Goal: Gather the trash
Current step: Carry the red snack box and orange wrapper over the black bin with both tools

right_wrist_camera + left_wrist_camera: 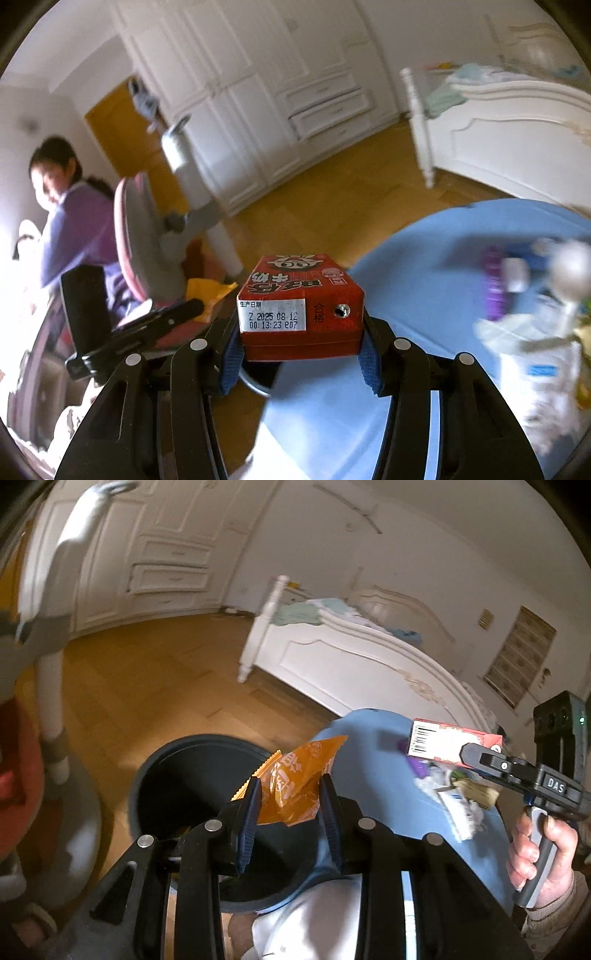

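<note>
My left gripper [290, 781] is shut on a crumpled orange snack wrapper [295, 775], held above the open mouth of a dark round bin [177, 775] on the floor. My right gripper [301, 328] is shut on a red milk carton [299, 306], its blue pads pressing on both sides. In the left wrist view the carton [443, 740] hangs over the blue table [369, 775], to the right of the bin. In the right wrist view, the left gripper [173, 314] and its wrapper [208, 295] sit to the left.
A pile of mixed trash [535, 325] lies on the blue table [424, 266]. A person in purple [77, 229] sits on a pink chair [144, 236] at the left. A white bed [351, 657] and white wardrobe [258, 110] stand beyond the wooden floor.
</note>
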{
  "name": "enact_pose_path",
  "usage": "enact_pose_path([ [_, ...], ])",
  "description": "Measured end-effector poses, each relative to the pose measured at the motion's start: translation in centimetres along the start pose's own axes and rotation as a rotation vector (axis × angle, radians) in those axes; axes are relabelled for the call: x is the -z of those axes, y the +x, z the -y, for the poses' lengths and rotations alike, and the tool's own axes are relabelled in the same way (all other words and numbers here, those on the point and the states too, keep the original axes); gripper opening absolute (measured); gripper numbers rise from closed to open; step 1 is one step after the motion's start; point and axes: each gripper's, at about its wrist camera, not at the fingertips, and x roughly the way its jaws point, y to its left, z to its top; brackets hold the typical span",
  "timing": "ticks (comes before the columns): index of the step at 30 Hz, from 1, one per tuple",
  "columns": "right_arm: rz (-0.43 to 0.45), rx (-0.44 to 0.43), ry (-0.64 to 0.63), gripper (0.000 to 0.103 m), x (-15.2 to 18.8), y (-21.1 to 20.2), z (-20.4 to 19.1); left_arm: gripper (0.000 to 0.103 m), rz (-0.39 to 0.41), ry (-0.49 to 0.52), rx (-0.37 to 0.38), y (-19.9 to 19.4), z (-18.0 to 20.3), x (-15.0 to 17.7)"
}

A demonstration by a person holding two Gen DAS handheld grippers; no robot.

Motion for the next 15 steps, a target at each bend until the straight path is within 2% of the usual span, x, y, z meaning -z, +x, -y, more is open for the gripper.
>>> enact_pose_path([
  [4, -0.083, -0.003, -0.036, 0.052, -0.8, 4.8, -2.3, 0.032, -0.020, -0.039, -0.004, 1.1, -2.4, 0.3],
  [8, -0.159, 0.030, -0.086, 0.052, -1.0, 9.5, -4.1, 0.032, -0.051, -0.079, -0.003, 2.5, -4.5, 1.2],
  [15, -0.231, 0.079, -0.150, 0.052, -0.7, 13.7, -5.5, 0.032, -0.090, -0.120, -0.002, 4.1, -6.2, 2.3],
])
